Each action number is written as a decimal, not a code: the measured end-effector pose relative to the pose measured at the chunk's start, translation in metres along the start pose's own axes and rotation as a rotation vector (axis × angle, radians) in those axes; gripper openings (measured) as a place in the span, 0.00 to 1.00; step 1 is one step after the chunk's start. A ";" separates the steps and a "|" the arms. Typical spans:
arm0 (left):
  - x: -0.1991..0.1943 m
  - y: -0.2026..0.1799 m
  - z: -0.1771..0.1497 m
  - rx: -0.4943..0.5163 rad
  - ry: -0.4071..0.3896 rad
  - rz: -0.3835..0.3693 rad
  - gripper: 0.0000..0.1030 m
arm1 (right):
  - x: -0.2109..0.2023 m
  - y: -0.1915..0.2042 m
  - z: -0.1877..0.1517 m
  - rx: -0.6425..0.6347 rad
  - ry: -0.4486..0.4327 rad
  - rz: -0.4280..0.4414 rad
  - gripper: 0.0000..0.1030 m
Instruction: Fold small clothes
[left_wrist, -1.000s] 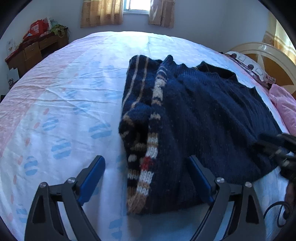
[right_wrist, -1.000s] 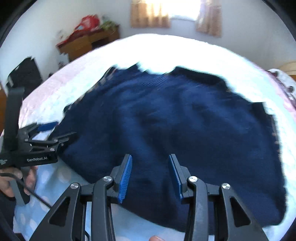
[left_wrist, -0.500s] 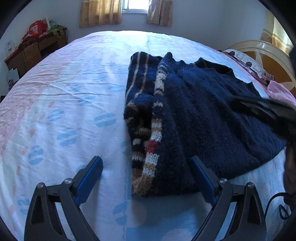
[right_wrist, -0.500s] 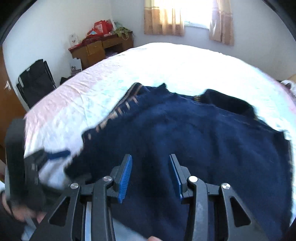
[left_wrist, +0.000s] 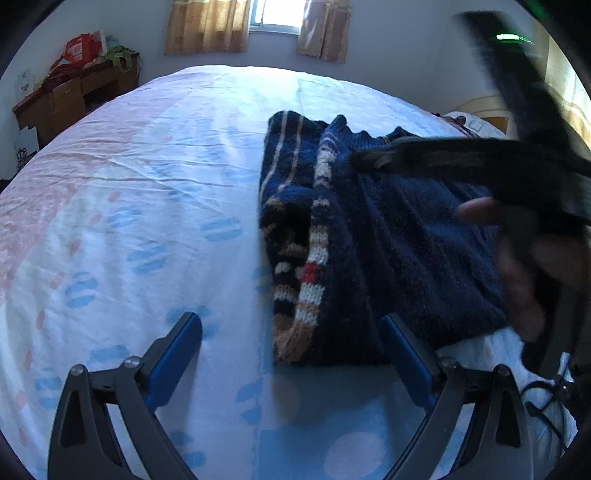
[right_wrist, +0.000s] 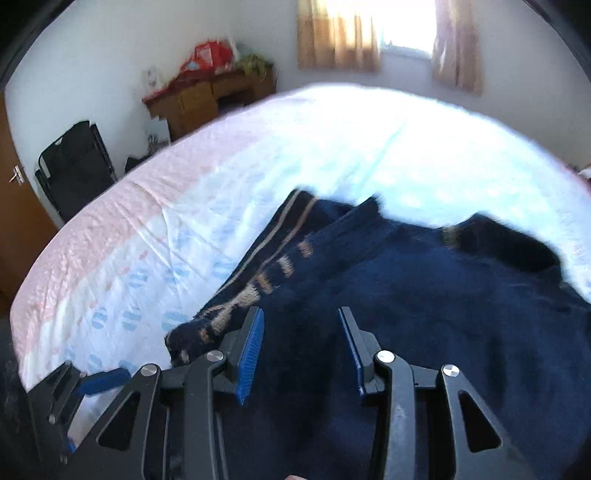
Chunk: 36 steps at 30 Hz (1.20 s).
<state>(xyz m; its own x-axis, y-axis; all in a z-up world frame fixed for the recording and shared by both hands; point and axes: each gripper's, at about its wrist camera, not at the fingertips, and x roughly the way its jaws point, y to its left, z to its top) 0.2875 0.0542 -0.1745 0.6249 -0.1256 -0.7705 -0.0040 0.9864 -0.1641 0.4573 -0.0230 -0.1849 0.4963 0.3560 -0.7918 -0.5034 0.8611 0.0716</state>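
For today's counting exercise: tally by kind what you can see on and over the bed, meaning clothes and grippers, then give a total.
Navy sweater: 1
Grippers: 2, left gripper and right gripper
Total: 3

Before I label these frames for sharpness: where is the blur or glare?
Left wrist view: sweater crisp, the right tool crossing it smeared. Right wrist view: sweater and bed smeared, window blown out, own tool sharp.
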 end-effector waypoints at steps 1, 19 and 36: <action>-0.003 0.003 -0.001 -0.015 0.000 -0.005 0.97 | 0.016 0.004 -0.002 0.005 0.073 0.025 0.43; -0.076 0.090 0.005 -0.019 -0.200 0.048 0.97 | -0.044 0.079 -0.089 -0.324 -0.040 -0.025 0.64; -0.006 0.078 0.094 -0.064 -0.093 -0.263 0.97 | -0.020 0.124 -0.098 -0.497 -0.035 -0.238 0.64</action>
<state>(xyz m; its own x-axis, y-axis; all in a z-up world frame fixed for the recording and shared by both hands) 0.3563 0.1418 -0.1247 0.6802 -0.3628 -0.6369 0.1205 0.9124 -0.3911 0.3157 0.0411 -0.2200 0.6560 0.1915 -0.7300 -0.6436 0.6472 -0.4085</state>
